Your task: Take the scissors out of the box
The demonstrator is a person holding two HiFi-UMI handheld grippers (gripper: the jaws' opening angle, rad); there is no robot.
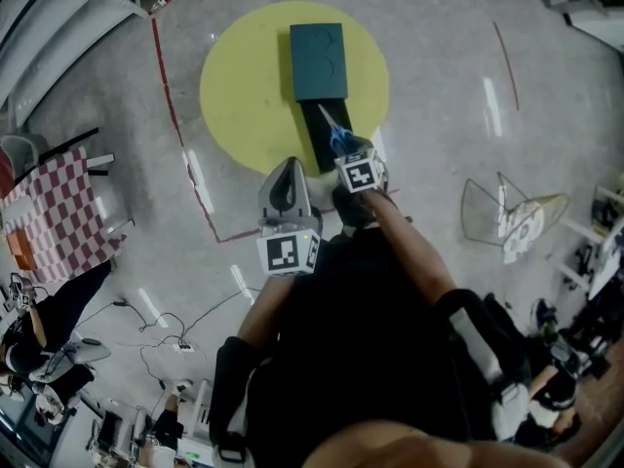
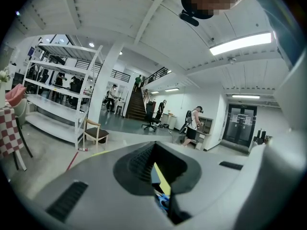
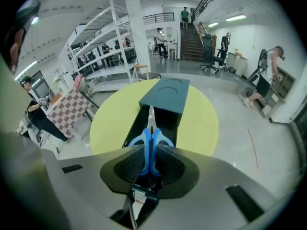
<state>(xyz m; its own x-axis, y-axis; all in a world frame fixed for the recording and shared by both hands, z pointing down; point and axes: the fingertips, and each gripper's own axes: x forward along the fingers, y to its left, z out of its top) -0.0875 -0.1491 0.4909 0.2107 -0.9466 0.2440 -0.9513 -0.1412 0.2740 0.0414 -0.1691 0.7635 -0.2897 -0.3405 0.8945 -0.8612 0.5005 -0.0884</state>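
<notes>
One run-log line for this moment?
right gripper: shut on scissors handles | scissors: blades out over the open box | left gripper: open, empty

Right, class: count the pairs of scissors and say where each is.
1. The scissors are gripped by their handles in the right claw, over the open dark box on the yellow circle. Others could hide inside it.

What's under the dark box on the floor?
A round yellow mat lies under the box and shows on either side of it. The mat's middle is covered by the box and its slid-out tray, so nothing there can be seen.
</notes>
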